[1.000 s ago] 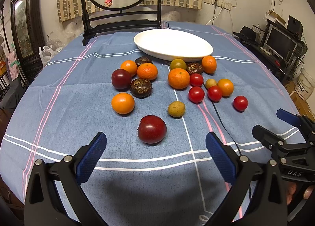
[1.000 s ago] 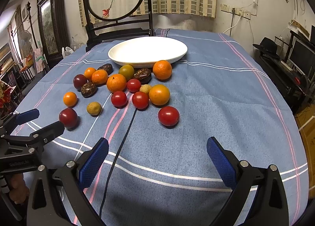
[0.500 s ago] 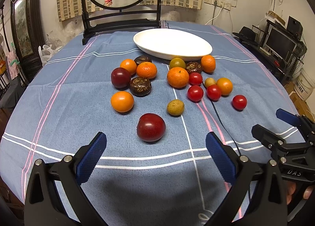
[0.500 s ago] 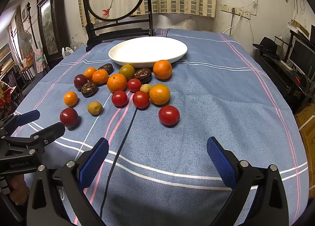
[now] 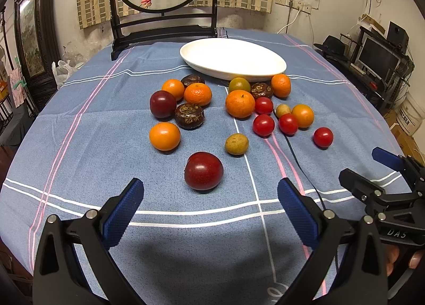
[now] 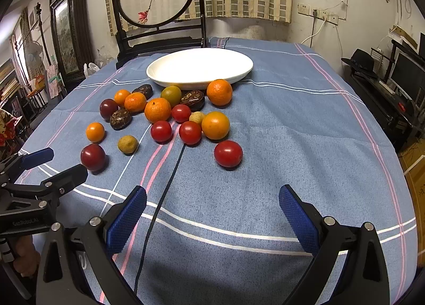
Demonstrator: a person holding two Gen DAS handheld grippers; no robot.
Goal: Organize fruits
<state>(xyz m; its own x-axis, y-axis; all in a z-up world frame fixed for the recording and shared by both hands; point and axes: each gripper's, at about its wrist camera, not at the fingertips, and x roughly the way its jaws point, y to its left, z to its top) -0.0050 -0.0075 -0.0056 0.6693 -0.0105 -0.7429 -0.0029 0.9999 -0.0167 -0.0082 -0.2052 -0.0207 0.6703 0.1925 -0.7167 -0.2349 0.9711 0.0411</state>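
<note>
"DAS" on right gripper [image 5: 382, 169] body, "GenRobot.AI" on left gripper [image 6: 50, 164] body (small print).

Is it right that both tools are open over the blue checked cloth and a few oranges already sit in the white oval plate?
Not quite. The white oval plate holds nothing; the right wrist view shows its inside bare, with every orange on the blue checked cloth in front of it. The rest holds: the left tool and right tool are both open.

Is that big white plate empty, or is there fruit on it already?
Empty. The white plate shows only bare white inside in both views; all the fruit lies on the blue tablecloth before it.
</note>
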